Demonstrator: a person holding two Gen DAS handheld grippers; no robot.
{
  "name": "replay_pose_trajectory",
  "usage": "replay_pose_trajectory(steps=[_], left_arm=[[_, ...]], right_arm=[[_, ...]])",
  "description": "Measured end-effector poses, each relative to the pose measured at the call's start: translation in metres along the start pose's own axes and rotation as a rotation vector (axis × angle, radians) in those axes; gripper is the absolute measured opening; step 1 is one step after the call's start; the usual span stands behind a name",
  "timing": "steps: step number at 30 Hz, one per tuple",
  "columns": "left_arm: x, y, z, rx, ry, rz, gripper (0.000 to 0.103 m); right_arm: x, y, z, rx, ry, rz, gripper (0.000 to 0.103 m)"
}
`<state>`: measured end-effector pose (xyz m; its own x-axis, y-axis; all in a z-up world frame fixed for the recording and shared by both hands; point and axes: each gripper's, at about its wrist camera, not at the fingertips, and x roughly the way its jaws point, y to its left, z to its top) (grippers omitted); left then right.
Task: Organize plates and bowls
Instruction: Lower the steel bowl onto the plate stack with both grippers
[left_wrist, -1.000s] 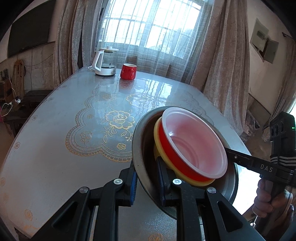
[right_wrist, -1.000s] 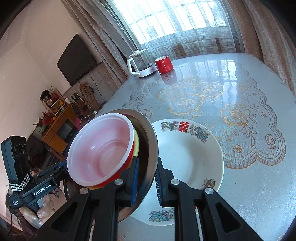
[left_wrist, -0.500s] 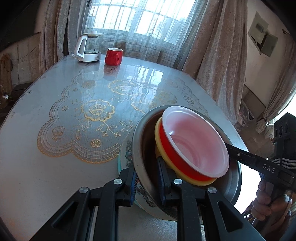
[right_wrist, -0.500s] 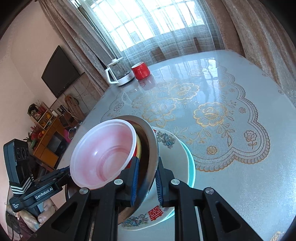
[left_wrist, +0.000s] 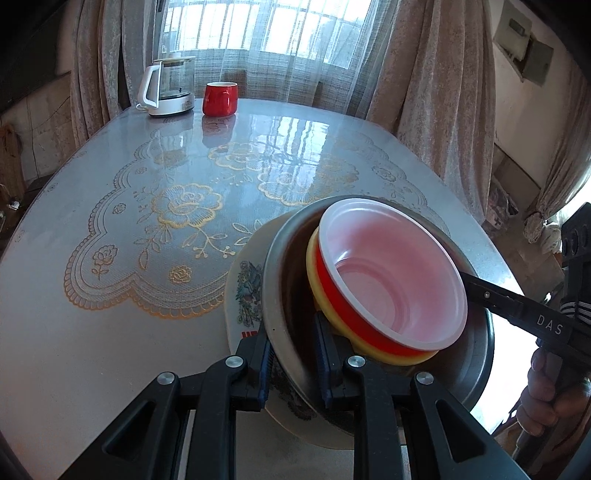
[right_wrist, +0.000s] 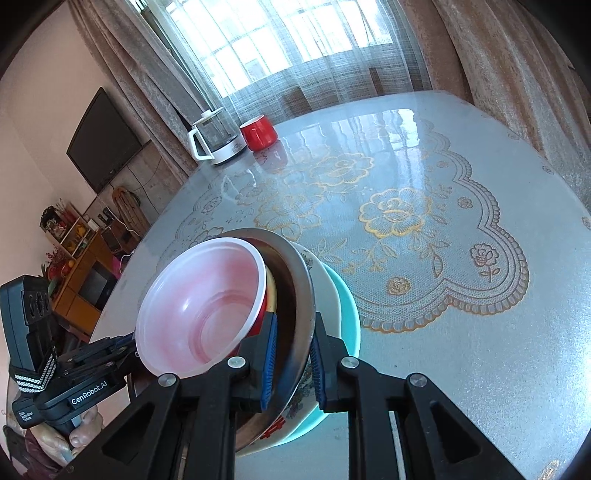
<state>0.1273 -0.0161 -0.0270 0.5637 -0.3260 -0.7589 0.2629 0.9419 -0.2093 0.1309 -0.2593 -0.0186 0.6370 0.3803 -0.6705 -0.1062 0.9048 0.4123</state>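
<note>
A steel bowl holds a yellow bowl with a red bowl nested in it. My left gripper is shut on the steel bowl's near rim. My right gripper is shut on the opposite rim; its arm shows in the left wrist view. The red bowl is tilted with the stack. Under the steel bowl lie a white flowered plate and a teal plate on the table; whether the steel bowl touches the white plate I cannot tell.
The round glass-topped table has a gold lace mat. A glass kettle and a red mug stand at its far edge by the curtains. A TV and shelves are at the left.
Both grippers have carried the steel bowl stack across the table until it stands over the white and teal plates. The grips have not changed.
</note>
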Motion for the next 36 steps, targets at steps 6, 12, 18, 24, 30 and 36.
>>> replay_pose_trajectory(steps=[6, 12, 18, 24, 30, 36], left_arm=[[0.002, -0.003, 0.001, 0.027, -0.007, 0.049, 0.022], [0.0, -0.004, -0.001, 0.033, -0.012, 0.066, 0.022], [0.0, -0.005, -0.003, 0.023, -0.016, 0.067, 0.023], [0.0, -0.006, -0.004, 0.011, -0.017, 0.077, 0.023], [0.003, -0.007, -0.004, -0.017, 0.019, 0.066, 0.023], [0.001, -0.008, -0.007, -0.029, 0.013, 0.087, 0.024]], right_arm=[[0.009, 0.003, -0.005, -0.026, 0.024, -0.032, 0.017], [0.007, 0.0, -0.007, -0.007, 0.032, -0.011, 0.016], [0.002, -0.001, -0.01, 0.008, 0.033, 0.004, 0.018], [-0.004, 0.002, -0.015, 0.011, 0.028, 0.004, 0.018], [-0.013, 0.006, -0.015, -0.001, -0.011, -0.016, 0.016], [-0.011, 0.005, -0.015, 0.002, 0.0, -0.005, 0.018]])
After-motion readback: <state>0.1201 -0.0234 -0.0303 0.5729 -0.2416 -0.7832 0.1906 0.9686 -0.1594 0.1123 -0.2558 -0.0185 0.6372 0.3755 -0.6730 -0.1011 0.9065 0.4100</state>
